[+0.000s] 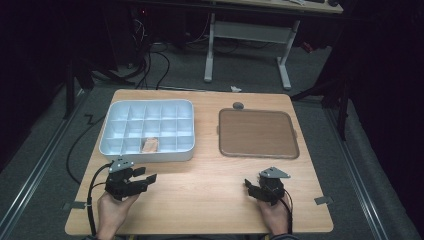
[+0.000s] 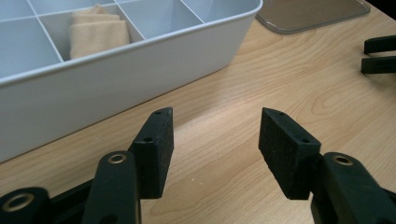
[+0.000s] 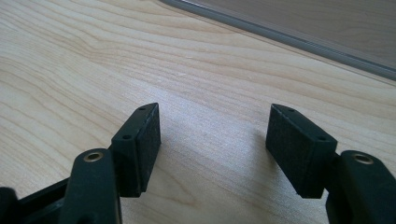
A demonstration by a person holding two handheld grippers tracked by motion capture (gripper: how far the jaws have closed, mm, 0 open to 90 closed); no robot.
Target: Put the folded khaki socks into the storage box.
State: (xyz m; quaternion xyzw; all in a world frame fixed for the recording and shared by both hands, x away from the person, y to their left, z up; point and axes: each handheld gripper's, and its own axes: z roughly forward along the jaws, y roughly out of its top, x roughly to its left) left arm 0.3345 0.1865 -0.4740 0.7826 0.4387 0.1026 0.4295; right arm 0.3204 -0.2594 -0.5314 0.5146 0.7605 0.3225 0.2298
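From the high view, the wooden tabletop carries a white divided tray at about ten o'clock and a brown lid lying flat at about two o'clock, well apart from each other. A folded tan cloth lies in one compartment of the tray's nearest row, close to the middle of that row. A small grey knob-like thing sits just beyond the lid's far edge. The left gripper is at seven o'clock, near the tray's front wall but apart from it, its fingers spread with nothing between them. The right gripper is at five o'clock, short of the lid.

In the left gripper view, the left gripper's fingers stand apart over bare wood. The tray's front wall crosses at eleven o'clock, with the cloth behind it in its compartment. The lid's corner shows at one o'clock, and the other gripper's finger tips at three o'clock.

In the right gripper view, the right gripper's fingers are apart and empty above the wood, the lid's rim running across at one o'clock.
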